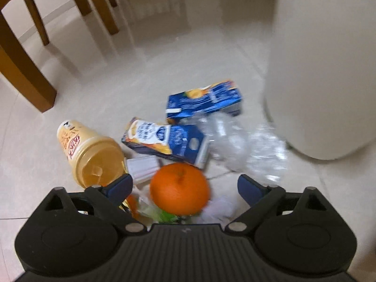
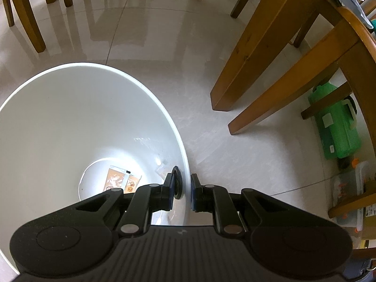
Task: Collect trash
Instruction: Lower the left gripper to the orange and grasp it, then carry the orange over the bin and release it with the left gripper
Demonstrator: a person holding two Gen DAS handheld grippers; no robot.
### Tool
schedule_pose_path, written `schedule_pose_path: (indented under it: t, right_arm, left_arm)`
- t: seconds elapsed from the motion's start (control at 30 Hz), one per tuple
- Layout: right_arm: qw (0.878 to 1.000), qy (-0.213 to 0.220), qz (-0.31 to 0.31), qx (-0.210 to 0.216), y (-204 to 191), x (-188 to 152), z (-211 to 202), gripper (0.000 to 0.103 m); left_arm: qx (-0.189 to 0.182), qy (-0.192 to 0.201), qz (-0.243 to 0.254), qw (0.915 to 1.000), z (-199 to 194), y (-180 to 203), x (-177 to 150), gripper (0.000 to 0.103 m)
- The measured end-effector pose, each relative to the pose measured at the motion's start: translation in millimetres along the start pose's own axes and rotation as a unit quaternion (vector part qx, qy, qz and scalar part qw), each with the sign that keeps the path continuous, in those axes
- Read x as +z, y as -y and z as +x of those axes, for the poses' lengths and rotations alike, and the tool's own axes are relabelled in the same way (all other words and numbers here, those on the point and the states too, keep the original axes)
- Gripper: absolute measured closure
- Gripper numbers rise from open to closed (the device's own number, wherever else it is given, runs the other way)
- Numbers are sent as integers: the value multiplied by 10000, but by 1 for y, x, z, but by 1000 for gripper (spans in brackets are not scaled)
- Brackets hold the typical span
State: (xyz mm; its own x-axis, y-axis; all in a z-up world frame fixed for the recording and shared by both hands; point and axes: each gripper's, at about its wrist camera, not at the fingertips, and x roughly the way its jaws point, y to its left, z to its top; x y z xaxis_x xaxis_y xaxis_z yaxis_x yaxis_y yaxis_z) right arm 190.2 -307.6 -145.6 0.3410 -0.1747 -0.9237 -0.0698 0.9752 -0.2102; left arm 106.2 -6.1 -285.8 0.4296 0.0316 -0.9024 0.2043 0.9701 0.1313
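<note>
The left gripper (image 1: 185, 183) is hovering with jaws released wide over trash on the floor (image 1: 98, 89): nearest an orange (image 1: 179, 188), left a yellow cup (image 1: 90, 151), farther two blue cartons (image 1: 204, 99) and crumpled plastic (image 1: 244, 143). The right gripper (image 2: 184, 189) is clenching the white bin (image 2: 70, 122) by its rim, a wrapper (image 2: 121, 179) lying inside.

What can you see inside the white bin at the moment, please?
At the bottom of the white bin lies a brown printed packet. The right gripper, shut on the rim, hides the near part of the floor.
</note>
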Motion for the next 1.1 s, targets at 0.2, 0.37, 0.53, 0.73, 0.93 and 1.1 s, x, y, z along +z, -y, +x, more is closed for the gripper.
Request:
schedule_pose_path:
  t: [0.2, 0.37, 0.53, 0.73, 0.93, 1.1]
  right_arm:
    - [10000, -5, 47, 55, 2, 0, -2, 86]
    - [10000, 26, -4, 84, 3, -2, -2, 87]
    - [10000, 18, 16, 10, 1, -2, 0, 87]
    - [10000, 42, -42, -9, -1, -1, 0, 87]
    - [10000, 46, -50, -6, 1, -2, 0, 87]
    - [9999, 55, -86, -39, -1, -2, 0, 87]
  left_arm:
    - [195, -251, -131, 9994, 26, -2, -2, 11]
    - [266, -271, -288, 9989, 38, -5, 0, 12]
    - [365, -462, -106, 9982, 50, 1, 1, 15]
    - [391, -657, 25, 9971, 59, 6, -3, 29]
    - [173, -693, -18, 9974, 50, 5, -5, 35]
    - [50, -576, 103, 9983, 29, 3, -7, 35]
